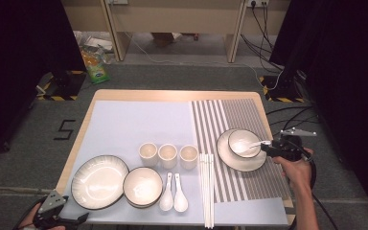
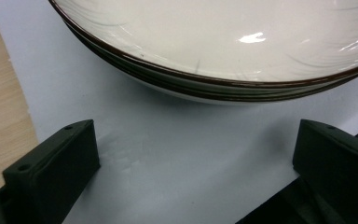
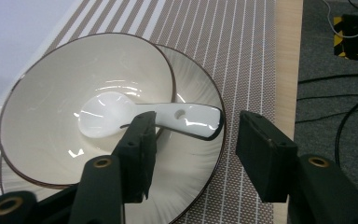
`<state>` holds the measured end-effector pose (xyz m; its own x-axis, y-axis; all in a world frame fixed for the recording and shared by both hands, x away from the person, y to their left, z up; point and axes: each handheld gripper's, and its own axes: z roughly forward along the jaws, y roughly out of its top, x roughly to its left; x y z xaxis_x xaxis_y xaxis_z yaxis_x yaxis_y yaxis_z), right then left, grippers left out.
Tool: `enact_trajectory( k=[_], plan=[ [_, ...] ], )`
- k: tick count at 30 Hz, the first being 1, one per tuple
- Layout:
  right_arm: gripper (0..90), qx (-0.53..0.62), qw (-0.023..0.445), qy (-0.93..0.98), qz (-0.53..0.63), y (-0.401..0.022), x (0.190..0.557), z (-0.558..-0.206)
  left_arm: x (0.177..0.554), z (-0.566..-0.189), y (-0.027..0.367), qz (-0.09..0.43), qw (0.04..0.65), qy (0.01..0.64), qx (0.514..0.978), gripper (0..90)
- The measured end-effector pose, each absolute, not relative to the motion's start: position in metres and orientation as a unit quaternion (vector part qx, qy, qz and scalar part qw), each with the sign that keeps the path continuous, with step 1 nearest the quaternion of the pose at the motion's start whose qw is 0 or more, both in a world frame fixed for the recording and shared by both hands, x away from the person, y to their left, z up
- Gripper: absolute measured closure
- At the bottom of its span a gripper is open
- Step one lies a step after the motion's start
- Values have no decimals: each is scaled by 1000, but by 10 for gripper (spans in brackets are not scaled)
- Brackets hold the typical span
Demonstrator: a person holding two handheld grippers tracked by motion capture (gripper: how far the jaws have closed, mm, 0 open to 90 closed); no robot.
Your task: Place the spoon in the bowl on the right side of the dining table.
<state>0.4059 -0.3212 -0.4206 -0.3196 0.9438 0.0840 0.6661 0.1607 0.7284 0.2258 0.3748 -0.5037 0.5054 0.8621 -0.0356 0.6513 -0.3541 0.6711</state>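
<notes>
The spoon (image 3: 121,114) lies in the bowl (image 3: 51,93), its scoop on the bowl's bottom and its handle over the near rim, jutting out above the plate (image 3: 200,154) that carries the bowl. The right gripper (image 3: 193,140) stands open around the handle end: one jaw sits right against the handle's side, the other is well clear of it over the plate's edge, so nothing is clamped. Bowl and plate rest on the striped mat (image 1: 235,120), close to the bench's right edge (image 3: 286,70), with little mat left between plate and edge; beyond it the floor carries cables. To the left of the plate a bundle of chopsticks (image 1: 207,189) lies along the mat's border, then three cups (image 1: 168,155) in a row, two more spoons (image 1: 173,194), a second bowl (image 1: 143,186) and a large plate (image 1: 99,182). The far half of the bench is bare. The left gripper (image 2: 191,158) rests open at the near left corner, just short of the large plate's rim (image 2: 205,81), with blank mat between its jaws.
</notes>
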Motion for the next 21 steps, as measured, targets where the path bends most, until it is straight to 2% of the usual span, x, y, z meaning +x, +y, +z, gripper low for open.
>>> enact_trajectory(
  k=[1, 10, 21],
  plan=[
    [445, 549, 204, 730, 352, -322, 402, -417, 226, -504, 375, 166, 320, 468, 807, 0],
    [445, 526, 217, 730, 378, -314, 386, -396, 226, -504, 375, 166, 321, 469, 806, 0],
    [448, 487, 206, 754, 389, -277, 369, -388, 226, -504, 375, 165, 321, 469, 806, 0]
  ],
)
